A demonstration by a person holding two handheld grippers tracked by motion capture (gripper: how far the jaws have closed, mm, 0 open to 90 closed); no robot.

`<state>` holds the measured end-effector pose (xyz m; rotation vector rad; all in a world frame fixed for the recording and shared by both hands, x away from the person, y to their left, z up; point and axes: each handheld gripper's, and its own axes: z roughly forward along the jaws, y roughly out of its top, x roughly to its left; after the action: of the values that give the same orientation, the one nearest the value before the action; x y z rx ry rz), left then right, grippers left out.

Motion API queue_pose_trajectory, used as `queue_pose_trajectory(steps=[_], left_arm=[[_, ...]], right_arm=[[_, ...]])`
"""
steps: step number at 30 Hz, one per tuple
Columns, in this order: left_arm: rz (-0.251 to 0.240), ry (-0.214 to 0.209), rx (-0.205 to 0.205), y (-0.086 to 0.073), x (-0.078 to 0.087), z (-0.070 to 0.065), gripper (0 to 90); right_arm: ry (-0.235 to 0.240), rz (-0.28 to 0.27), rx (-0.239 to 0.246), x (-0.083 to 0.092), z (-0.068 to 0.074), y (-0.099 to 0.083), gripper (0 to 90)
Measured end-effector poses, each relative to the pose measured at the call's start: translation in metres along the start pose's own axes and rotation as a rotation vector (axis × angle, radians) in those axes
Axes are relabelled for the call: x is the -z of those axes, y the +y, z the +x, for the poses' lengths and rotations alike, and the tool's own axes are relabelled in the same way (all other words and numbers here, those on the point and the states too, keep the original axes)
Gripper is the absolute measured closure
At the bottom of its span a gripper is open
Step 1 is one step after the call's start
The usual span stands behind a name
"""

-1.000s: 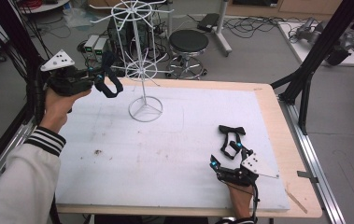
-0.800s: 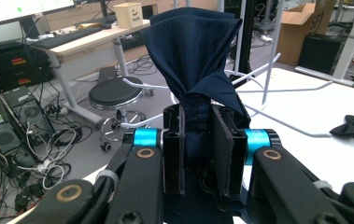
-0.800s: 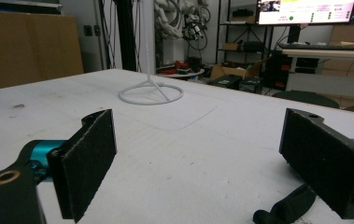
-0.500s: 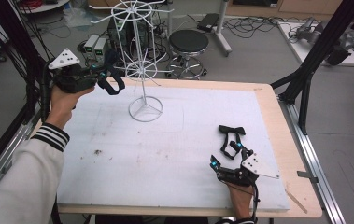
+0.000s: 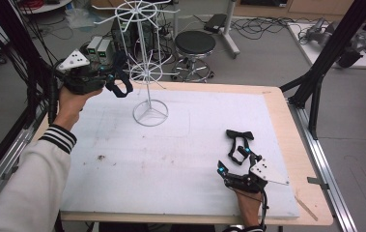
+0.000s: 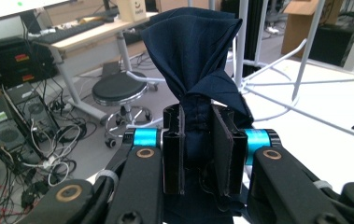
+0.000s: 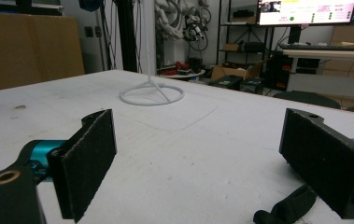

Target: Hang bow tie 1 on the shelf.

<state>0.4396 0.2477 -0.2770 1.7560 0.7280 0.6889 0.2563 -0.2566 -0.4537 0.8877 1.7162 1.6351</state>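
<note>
Navy bow tie [image 6: 198, 51] is pinched in your left tongs [image 5: 118, 82], its knot squeezed between the two black pads while the cloth fans upward in the left gripper view; in the high view a dark loop of its strap hangs under the jaws. You hold those tongs in the air at the far left of the desk [image 5: 277, 111], just beside the white wire rack [image 5: 147, 72], near the lower ring of spokes and above the white sheet [image 5: 171, 159] that covers the desk. The rack stands upright on its round wire base [image 5: 150, 112], which rests on the sheet in the far left part. Moving right across the sheet, a small dark smudge [image 5: 101, 157] lies near your striped cuff [image 5: 57, 138]. Further right, a second black bow tie [image 5: 240, 140] lies flat on the sheet, strap looped toward you, just ahead of your right tongs [image 5: 235, 159]. Those tongs rest low on the desk near the front right, pads [image 7: 88, 158] spread wide with nothing between them; in the right gripper view a bit of black strap [image 7: 286, 207] lies on the sheet by the right-hand pad, and the rack's base shows farther off
</note>
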Motion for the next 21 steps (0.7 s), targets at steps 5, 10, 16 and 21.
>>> queue_pose_trajectory(steps=[5,10,16,21], left_arm=[[0.005,-0.003,0.002,-0.0011,-0.0053,-0.0015,75.0],[0.013,0.0,0.006,-0.0013,-0.0069,-0.0018,75.0],[0.018,-0.012,0.021,-0.0008,-0.008,-0.0038,74.8],[0.024,-0.02,0.024,-0.0004,-0.0094,-0.0057,74.4]], right_arm=[[0.002,0.001,-0.003,0.0004,0.0,0.0,10.3],[0.001,0.0,-0.004,0.0004,0.0001,-0.0001,10.3],[0.001,0.0,-0.005,0.0004,0.0001,-0.0001,10.4],[0.0,0.0,-0.004,0.0004,0.0001,0.0,10.3]])
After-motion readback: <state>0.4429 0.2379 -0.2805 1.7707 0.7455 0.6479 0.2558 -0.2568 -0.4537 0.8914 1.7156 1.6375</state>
